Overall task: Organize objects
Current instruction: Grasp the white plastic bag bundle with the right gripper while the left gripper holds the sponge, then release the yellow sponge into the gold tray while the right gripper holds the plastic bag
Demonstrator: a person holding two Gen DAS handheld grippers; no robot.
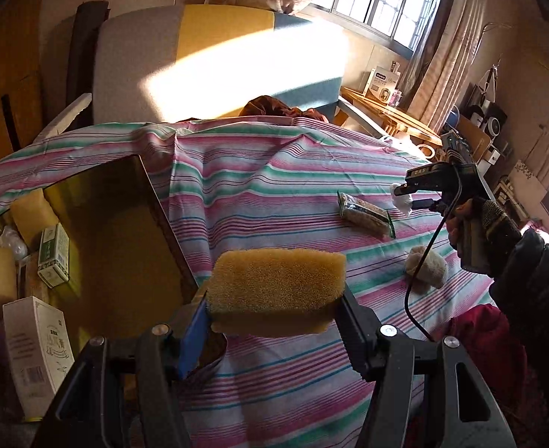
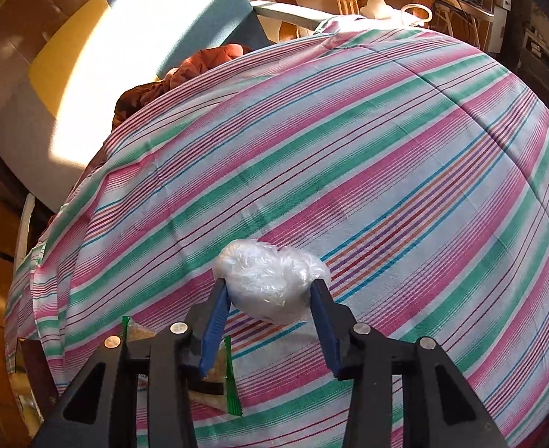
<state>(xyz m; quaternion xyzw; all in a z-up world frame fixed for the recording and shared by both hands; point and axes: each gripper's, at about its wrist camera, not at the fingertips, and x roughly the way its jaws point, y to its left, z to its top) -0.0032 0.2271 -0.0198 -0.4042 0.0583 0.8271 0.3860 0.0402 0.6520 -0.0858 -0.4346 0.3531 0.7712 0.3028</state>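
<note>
My left gripper [image 1: 274, 300] is shut on a yellow sponge [image 1: 278, 280], held above the striped cloth [image 1: 274, 183] beside an open cardboard box [image 1: 125, 231]. In the right wrist view my right gripper [image 2: 270, 286] is shut on a crumpled wad of clear plastic [image 2: 270, 276], with both pads against its sides. The left wrist view shows that same right gripper [image 1: 399, 191] at the right, the plastic wad [image 1: 404, 201] at its tip, raised over the cloth. A wrapped snack bar [image 1: 366, 215] lies just left of it, and a pale cloth ball [image 1: 425, 266] lies nearer.
The box holds a green-and-white carton [image 1: 54, 257] and a white carton [image 1: 35, 351] among other items. A black cable [image 1: 420, 272] hangs from the right gripper. A sunlit sofa [image 1: 218, 63] stands behind, a wooden table [image 1: 386, 112] at the back right, and red fabric [image 1: 487, 336] at the near right.
</note>
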